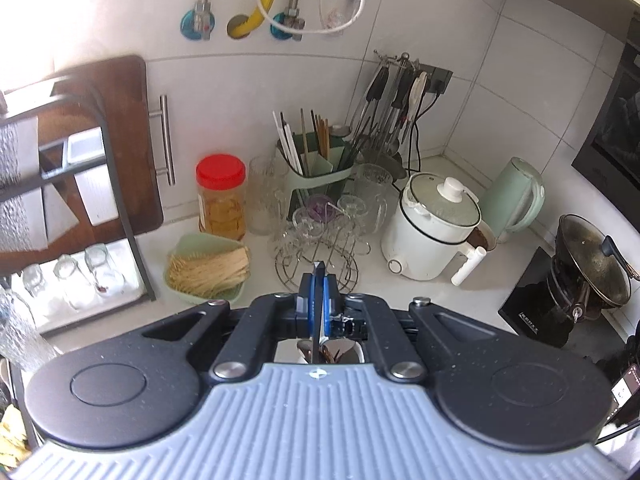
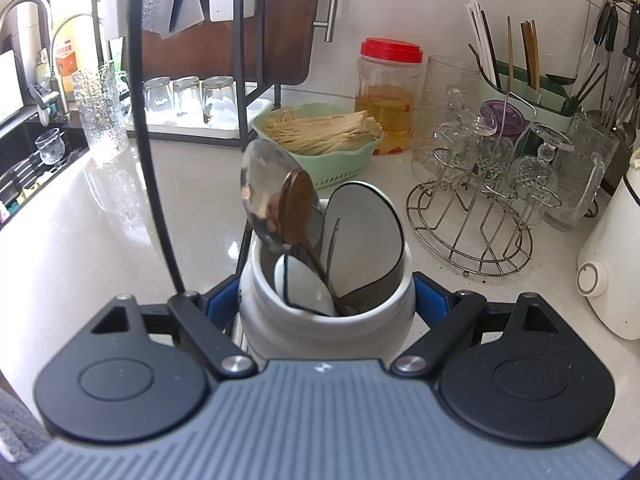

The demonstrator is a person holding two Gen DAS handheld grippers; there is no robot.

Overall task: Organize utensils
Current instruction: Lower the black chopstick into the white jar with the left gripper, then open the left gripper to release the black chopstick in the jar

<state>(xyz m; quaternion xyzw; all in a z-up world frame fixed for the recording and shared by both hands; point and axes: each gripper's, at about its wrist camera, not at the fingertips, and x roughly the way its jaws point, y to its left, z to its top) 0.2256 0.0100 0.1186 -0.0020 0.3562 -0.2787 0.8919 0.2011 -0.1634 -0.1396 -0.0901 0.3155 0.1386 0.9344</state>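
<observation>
- Your right wrist view alone takes in the pale counter [image 2: 100, 216], the dark sink [image 2: 24, 160] with its tap at far left, and the black dish rack [image 2: 236, 60]; your left wrist view alone shows the white cooker [image 1: 432, 232], the mint kettle [image 1: 516, 196] and the wok [image 1: 596, 264] on the right
- Both views share the green basket [image 2: 332, 160] of sticks, the red-lidded jar [image 2: 390, 92] and the wire glass rack [image 2: 472, 224]
- Your right gripper [image 2: 326, 304] is clamped on the white utensil crock [image 2: 324, 320], a blue pad on each side; a steel ladle [image 2: 264, 192], a brown spoon [image 2: 296, 204] and a white spatula [image 2: 364, 232] stand in it
- Your left gripper [image 1: 318, 300] has its blue pads pressed on a thin dark handle [image 1: 318, 320]; the crock's mouth shows just below it
</observation>
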